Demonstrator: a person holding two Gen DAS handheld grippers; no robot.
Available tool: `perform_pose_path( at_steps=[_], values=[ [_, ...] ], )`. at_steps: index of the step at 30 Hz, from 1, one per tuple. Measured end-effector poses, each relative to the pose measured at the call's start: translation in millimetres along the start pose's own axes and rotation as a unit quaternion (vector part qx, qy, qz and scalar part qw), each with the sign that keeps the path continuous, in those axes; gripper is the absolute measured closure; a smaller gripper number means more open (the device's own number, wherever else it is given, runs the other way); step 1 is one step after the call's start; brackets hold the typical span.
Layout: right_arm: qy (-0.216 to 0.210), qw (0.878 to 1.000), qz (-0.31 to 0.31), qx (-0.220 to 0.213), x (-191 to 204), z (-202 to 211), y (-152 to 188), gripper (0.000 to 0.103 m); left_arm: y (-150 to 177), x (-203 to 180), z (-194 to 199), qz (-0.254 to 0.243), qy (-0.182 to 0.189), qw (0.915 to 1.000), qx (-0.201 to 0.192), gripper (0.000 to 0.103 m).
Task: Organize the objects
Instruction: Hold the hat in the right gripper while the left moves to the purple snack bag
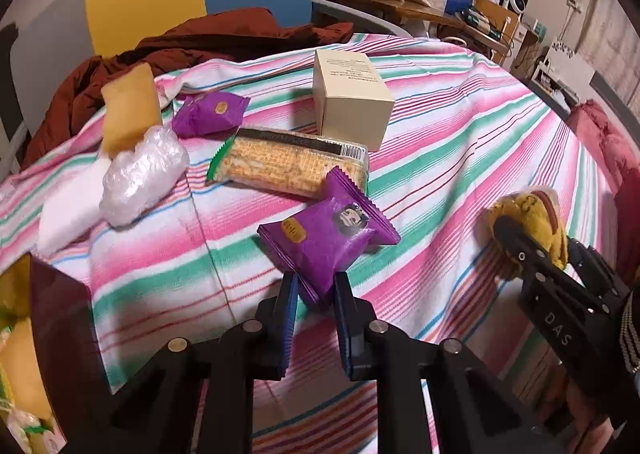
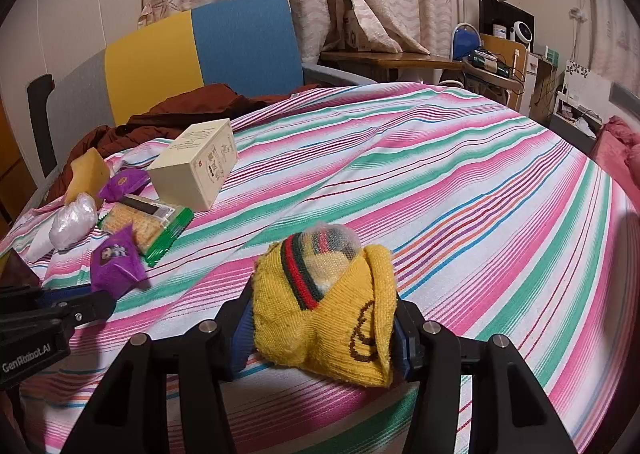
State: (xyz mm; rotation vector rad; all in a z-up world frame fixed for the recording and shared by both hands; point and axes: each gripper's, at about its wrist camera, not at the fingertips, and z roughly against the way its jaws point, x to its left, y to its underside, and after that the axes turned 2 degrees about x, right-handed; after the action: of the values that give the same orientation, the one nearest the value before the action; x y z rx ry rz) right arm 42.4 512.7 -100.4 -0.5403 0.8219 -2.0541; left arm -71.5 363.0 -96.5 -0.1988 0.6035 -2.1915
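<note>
Left gripper (image 1: 315,288) pinched tight on a purple snack packet (image 1: 326,232). Right gripper (image 2: 324,328) clamps a yellow sock bundle (image 2: 332,310) partway open. Beyond the left fingers: cracker pack (image 1: 288,166), box (image 1: 350,102), second purple packet (image 1: 210,114) still loose. Sorting looks barely begun.

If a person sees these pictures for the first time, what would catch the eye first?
Probably the striped cloth in pink, green and white over the whole table. Next, the yellow knitted sock gripped in the right gripper, and the purple snack packet pinched at its near edge by the left gripper.
</note>
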Motion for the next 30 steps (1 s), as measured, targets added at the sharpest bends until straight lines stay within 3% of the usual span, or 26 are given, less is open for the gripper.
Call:
perform_pose_path(
  at_steps=[10, 30],
  values=[
    [0.003, 1.0, 0.001, -0.004, 0.5, 2.7, 0.6, 0.048, 7.2, 3.4, 21.7, 0.019, 0.015, 0.999, -0.038, 0.089],
    [0.012, 1.0, -0.005, -0.02, -2.3, 10.4, 1.0, 0.048, 32.9, 26.0, 59.7, 0.099, 0.089, 0.9892, -0.063, 0.089]
  ],
)
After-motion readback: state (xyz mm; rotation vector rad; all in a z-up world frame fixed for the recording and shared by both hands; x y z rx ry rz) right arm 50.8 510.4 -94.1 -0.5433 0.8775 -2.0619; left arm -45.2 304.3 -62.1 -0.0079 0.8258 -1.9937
